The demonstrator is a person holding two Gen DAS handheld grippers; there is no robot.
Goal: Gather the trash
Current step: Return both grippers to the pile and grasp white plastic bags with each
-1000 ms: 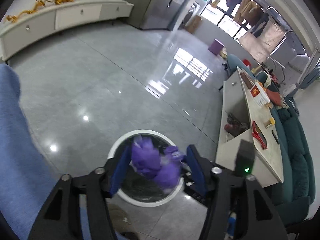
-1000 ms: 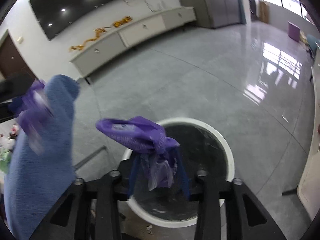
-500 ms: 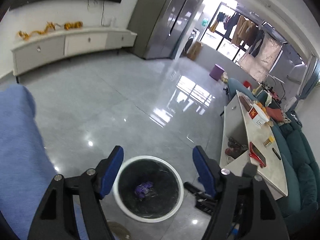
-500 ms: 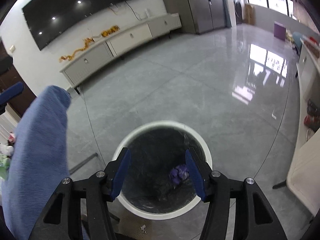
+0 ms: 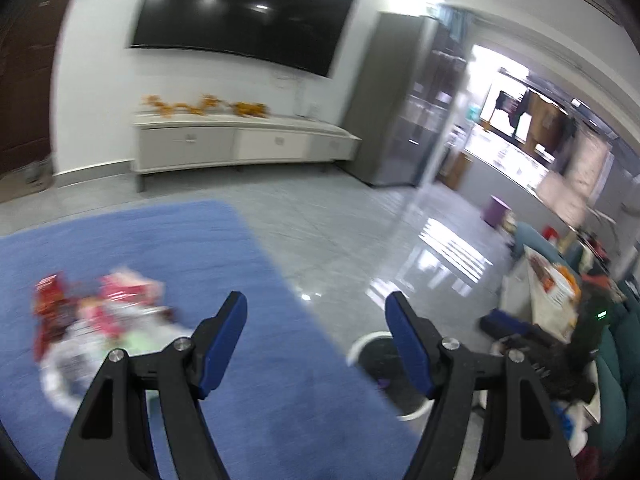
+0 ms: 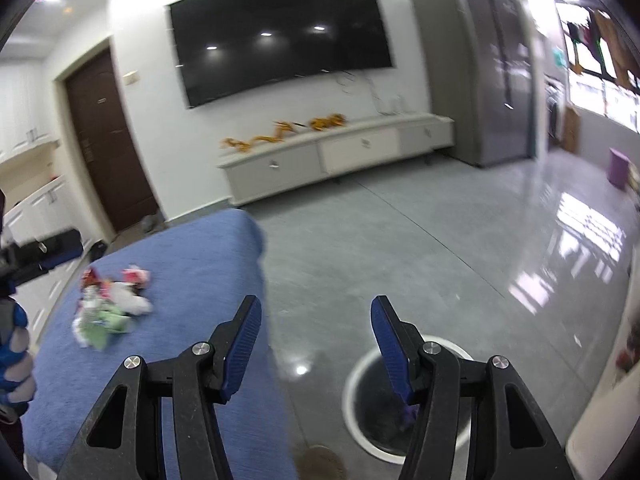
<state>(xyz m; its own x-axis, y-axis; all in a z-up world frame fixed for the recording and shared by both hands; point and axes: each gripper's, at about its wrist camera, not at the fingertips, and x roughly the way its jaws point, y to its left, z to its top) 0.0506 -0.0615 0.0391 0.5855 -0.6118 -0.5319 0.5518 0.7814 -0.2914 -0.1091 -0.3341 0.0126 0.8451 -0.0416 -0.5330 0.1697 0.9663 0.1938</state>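
Note:
A pile of wrappers and crumpled trash (image 5: 96, 320) lies on a blue cloth-covered surface (image 5: 160, 248); it also shows in the right wrist view (image 6: 108, 308). A white-rimmed bin (image 6: 364, 404) stands on the floor at lower right, with purple trash (image 6: 408, 414) inside; the left wrist view shows the bin (image 5: 376, 364) too. My left gripper (image 5: 316, 316) is open and empty, above the blue surface's right edge. My right gripper (image 6: 316, 320) is open and empty, between the blue surface (image 6: 168, 280) and the bin.
A white low cabinet (image 6: 336, 152) stands under a wall TV (image 6: 280, 28). A grey fridge (image 6: 492, 64) is at the right. A cluttered table (image 5: 548, 292) and a teal sofa (image 5: 616, 364) are at the far right. Grey tiled floor (image 6: 440, 240) spreads between them.
Both grippers let purple trash fall into the bin and opened. Both then lifted and swung left, bringing the blue surface and its trash pile into view.

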